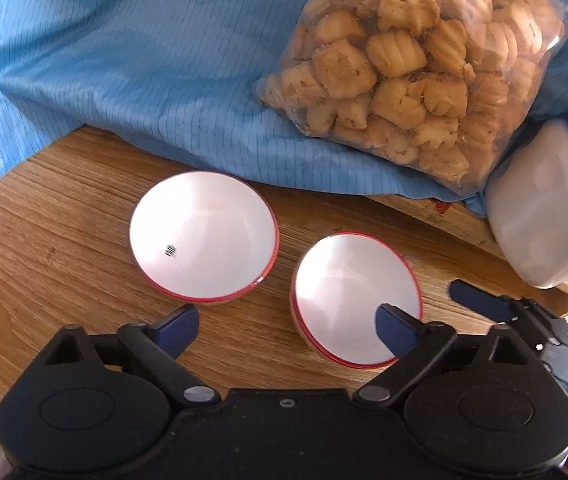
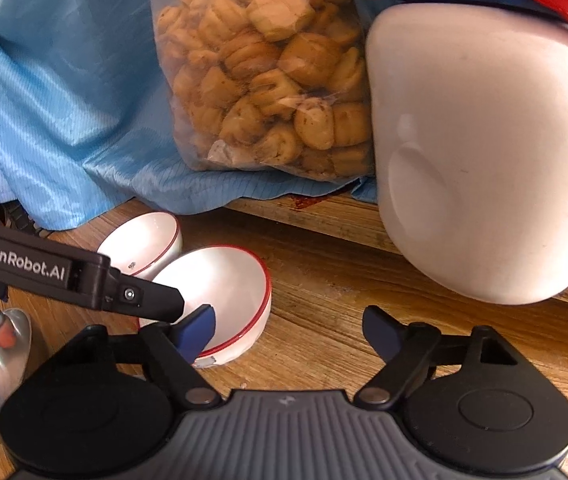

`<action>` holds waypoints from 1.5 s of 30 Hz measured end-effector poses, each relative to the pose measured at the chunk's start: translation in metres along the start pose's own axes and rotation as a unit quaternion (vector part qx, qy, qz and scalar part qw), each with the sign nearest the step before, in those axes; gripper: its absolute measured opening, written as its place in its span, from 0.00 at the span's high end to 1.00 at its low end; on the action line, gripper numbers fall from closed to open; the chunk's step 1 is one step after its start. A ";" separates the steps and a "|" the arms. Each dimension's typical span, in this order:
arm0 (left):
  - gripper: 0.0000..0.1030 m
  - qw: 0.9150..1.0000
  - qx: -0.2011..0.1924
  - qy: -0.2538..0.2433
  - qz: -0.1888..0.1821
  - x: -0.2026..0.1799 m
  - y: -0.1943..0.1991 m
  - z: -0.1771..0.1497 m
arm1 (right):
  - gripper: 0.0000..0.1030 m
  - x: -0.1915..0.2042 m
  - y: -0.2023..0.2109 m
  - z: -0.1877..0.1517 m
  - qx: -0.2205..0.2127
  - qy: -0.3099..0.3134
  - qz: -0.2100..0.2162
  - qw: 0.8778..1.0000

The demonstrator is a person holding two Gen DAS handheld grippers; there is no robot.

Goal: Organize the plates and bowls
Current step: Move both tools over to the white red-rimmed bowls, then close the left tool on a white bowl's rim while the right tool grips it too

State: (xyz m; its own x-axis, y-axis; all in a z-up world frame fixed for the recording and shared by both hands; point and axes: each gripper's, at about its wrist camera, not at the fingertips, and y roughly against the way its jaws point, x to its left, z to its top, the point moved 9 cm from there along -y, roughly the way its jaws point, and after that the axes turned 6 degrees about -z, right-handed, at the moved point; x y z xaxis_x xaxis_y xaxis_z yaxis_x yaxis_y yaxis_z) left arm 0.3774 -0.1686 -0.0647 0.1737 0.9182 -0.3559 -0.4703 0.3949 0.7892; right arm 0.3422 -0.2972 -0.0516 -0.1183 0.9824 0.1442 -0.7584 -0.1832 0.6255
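Two red-rimmed bowls (image 1: 204, 236) (image 1: 358, 300) are set side by side on the bench (image 1: 44, 240); both grippers (image 1: 288, 324) (image 2: 288, 332) are held wide, empty, apparently approaching the nearer bowl for stacking.

Two white bowls with red rims sit on the wooden desk (image 1: 64, 208), close together but apart. The far bowl (image 1: 204, 236) has a small dark mark inside. The near bowl (image 1: 358, 300) lies under the right finger of the left gripper (image 1: 288, 324), whose jaws are spread wide with nothing between them. Toward the far edge, a blue cloth (image 1: 144, 60) carries a clear bag of biscuits (image 1: 416, 68). A white container (image 1: 548, 204) stands at the right, with the right gripper's finger (image 1: 480, 300) just in front.
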 end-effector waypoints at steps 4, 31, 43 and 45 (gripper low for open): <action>0.17 1.000 0.001 0.008 -0.016 0.000 0.003 -0.003 | 0.25 0.003 -0.001 -0.001 0.003 0.006 0.002 1.000; 0.77 0.998 0.030 -0.005 -0.064 -0.013 -0.010 -0.017 | 0.80 0.012 -0.007 -0.006 0.029 0.010 0.051 0.998; 0.82 0.996 -0.035 -0.063 -0.045 -0.035 0.023 -0.006 | 0.80 0.017 0.022 0.009 -0.026 0.016 0.048 0.998; 0.82 0.995 -0.045 -0.076 -0.040 -0.037 0.028 -0.004 | 0.80 0.018 0.027 0.011 -0.032 0.017 0.050 0.998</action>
State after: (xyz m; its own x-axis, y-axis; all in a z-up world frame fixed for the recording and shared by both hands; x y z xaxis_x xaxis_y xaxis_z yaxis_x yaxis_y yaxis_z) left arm 0.3545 -0.1916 -0.0311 0.3395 0.8804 -0.3309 -0.5233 0.4692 0.7114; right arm 0.3264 -0.2853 -0.0238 -0.2150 0.9604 0.1770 -0.7809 -0.2779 0.5594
